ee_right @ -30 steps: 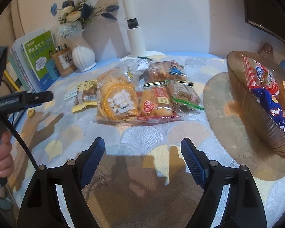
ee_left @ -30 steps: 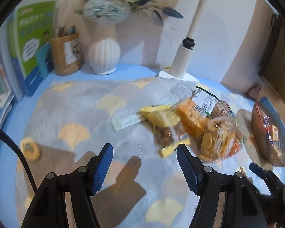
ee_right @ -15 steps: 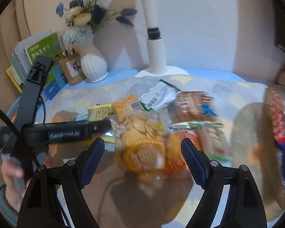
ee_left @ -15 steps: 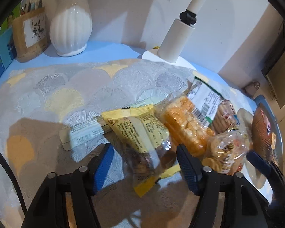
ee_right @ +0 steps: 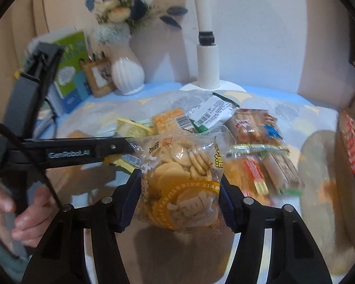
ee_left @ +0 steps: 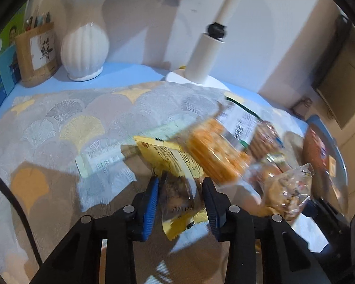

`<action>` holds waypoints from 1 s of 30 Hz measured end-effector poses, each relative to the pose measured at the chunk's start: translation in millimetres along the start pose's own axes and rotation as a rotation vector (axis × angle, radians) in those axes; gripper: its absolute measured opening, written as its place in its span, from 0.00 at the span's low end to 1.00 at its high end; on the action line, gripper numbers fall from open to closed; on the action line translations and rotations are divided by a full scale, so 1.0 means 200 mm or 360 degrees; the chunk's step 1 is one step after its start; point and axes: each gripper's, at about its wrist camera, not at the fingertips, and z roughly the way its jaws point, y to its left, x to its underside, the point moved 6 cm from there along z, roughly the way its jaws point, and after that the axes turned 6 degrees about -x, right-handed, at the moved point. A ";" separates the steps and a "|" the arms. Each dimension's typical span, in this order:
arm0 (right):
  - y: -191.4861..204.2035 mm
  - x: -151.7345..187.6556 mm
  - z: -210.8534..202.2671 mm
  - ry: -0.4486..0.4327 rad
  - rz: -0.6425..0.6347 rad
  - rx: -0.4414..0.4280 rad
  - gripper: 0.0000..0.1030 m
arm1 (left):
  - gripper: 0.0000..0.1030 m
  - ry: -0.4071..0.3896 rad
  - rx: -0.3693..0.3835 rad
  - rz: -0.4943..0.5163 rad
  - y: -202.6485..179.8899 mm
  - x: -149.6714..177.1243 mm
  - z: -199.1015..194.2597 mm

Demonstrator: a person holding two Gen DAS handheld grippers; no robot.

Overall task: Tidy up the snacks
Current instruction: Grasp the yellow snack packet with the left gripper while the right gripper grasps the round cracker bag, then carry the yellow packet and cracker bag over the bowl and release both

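Fan-patterned cloth covers the surface (ee_left: 59, 127). Left gripper (ee_left: 179, 189), its jaws just closing, pinches a yellow-ended clear packet (ee_left: 177, 196) of dark pastry. Right gripper (ee_right: 179, 187), also closing, clamps a clear biscuit bag (ee_right: 184, 177) with an orange round label. Both snacks are just in front of the snack pile (ee_right: 248, 142). Only the right view shows the person's hand (ee_right: 23, 217); only the left shows the pale green bar (ee_left: 101, 158) beside the pile.
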 end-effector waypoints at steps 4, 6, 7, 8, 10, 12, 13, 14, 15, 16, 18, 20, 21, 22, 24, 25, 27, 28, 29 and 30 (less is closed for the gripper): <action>0.00 0.11 -0.23 -0.0033 -0.0011 0.0042 0.57 | 0.34 0.0009 0.0185 0.0115 -0.10 0.13 -0.17; -0.02 0.17 -0.32 -0.0005 -0.0011 0.0086 0.57 | 0.33 -0.0004 0.0212 0.0207 -0.15 0.22 -0.25; -0.05 0.21 -0.35 0.0006 -0.0004 0.0120 0.58 | 0.33 0.0000 0.0214 0.0241 -0.17 0.27 -0.28; -0.07 0.24 -0.37 0.0017 0.0004 0.0141 0.58 | 0.33 0.0012 0.0221 0.0267 -0.18 0.31 -0.29; -0.12 0.29 -0.36 0.0048 0.0061 0.0148 0.58 | 0.33 0.0033 0.0193 0.0320 -0.19 0.38 -0.28; -0.15 0.32 -0.34 0.0054 0.0118 0.0117 0.58 | 0.33 -0.0001 0.0058 0.0351 -0.19 0.40 -0.26; -0.17 0.34 -0.31 0.0059 0.0143 0.0099 0.58 | 0.36 -0.0017 0.0016 0.0362 -0.19 0.41 -0.26; -0.18 0.34 -0.30 0.0077 0.0165 0.0097 0.58 | 0.40 -0.0027 -0.0013 0.0372 -0.18 0.42 -0.27; -0.19 0.34 -0.30 0.0079 0.0178 0.0095 0.58 | 0.53 -0.0031 -0.0041 0.0379 -0.18 0.42 -0.27; -0.19 0.34 -0.31 0.0061 0.0179 0.0087 0.58 | 0.65 -0.0038 -0.0069 0.0379 -0.18 0.43 -0.27; -0.19 0.35 -0.31 0.0073 0.0193 0.0056 0.59 | 0.69 -0.0058 -0.0113 0.0384 -0.18 0.44 -0.27; -0.21 0.36 -0.30 0.0095 0.0224 0.0046 0.64 | 0.69 -0.0031 -0.0100 0.0394 -0.20 0.45 -0.25; -0.21 0.36 -0.29 0.0100 0.0239 0.0048 0.65 | 0.69 -0.0005 -0.0087 0.0390 -0.21 0.47 -0.24; -0.22 0.36 -0.29 0.0102 0.0259 0.0056 0.70 | 0.70 0.0021 -0.0080 0.0388 -0.22 0.48 -0.21; -0.24 0.37 -0.30 0.0096 0.0285 0.0065 0.73 | 0.70 0.0072 -0.0103 0.0386 -0.24 0.50 -0.16; -0.24 0.37 -0.30 0.0095 0.0290 0.0062 0.73 | 0.70 0.0092 -0.0124 0.0378 -0.24 0.51 -0.13; -0.24 0.37 -0.30 0.0098 0.0287 0.0067 0.73 | 0.65 0.0063 -0.0184 0.0388 -0.24 0.51 -0.12; -0.23 0.37 -0.29 0.0105 0.0277 0.0078 0.74 | 0.57 0.0064 -0.0215 0.0413 -0.25 0.51 -0.12; -0.23 0.37 -0.28 0.0116 0.0270 0.0092 0.77 | 0.55 0.0066 -0.0237 0.0443 -0.25 0.52 -0.12; -0.23 0.37 -0.27 0.0135 0.0266 0.0110 0.80 | 0.53 0.0061 -0.0258 0.0473 -0.26 0.52 -0.12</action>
